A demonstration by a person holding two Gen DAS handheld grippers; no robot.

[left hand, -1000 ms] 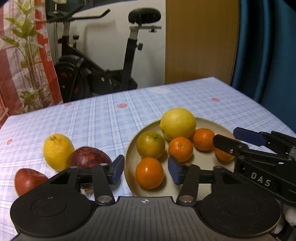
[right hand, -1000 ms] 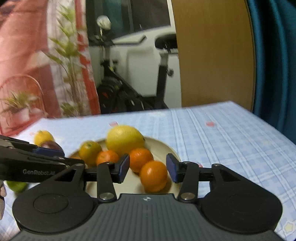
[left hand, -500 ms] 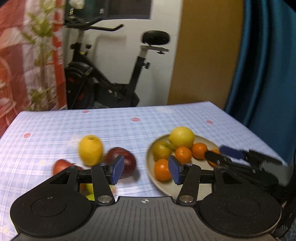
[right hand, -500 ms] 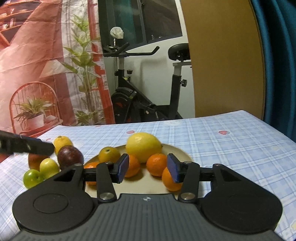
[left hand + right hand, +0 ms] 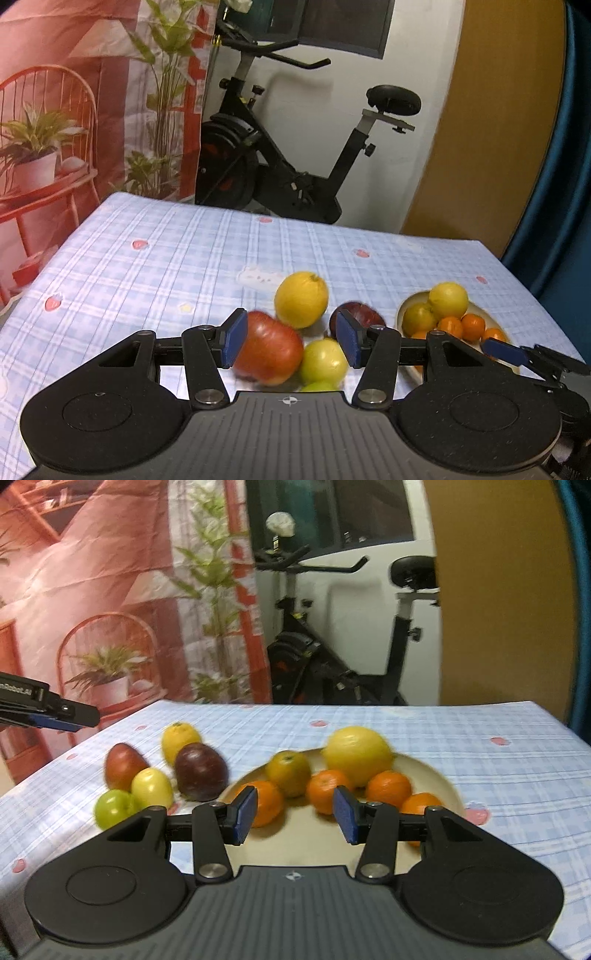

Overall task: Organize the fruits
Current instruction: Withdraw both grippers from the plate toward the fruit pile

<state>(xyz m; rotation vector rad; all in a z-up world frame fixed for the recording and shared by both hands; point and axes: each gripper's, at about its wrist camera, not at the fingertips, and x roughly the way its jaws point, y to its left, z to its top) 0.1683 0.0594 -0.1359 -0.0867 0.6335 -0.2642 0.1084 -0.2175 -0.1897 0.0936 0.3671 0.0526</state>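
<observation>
Tablecloth [image 5: 480, 738], blue plaid, covers the whole work surface, and the fruit on it falls into two groups. On the plate [image 5: 439, 779] sit the citrus — a big lemon [image 5: 358, 755], a greenish orange [image 5: 289, 771] and several mandarins [image 5: 325, 792] — which suggests the plate is meant as the citrus spot. Just left of it, loose on the cloth, lie a dark plum [image 5: 200, 771], a red apple [image 5: 269, 349], a second lemon [image 5: 301, 298] and two small green fruits [image 5: 151, 788], touching one another in a huddle.

Judging by that split, the second lemon is the likely stray and belongs on the plate; the others may be meant to stay apart as their own group.

Left gripper [image 5: 291, 341] hovers over the loose cluster, its fingers apart and holding nothing — the apple and a green fruit show between the pads only because they lie beyond them. Right gripper [image 5: 293, 814] hangs above the plate's near rim, fingers likewise apart and empty, probably waiting clear of the fruit while the left one picks its target.
</observation>
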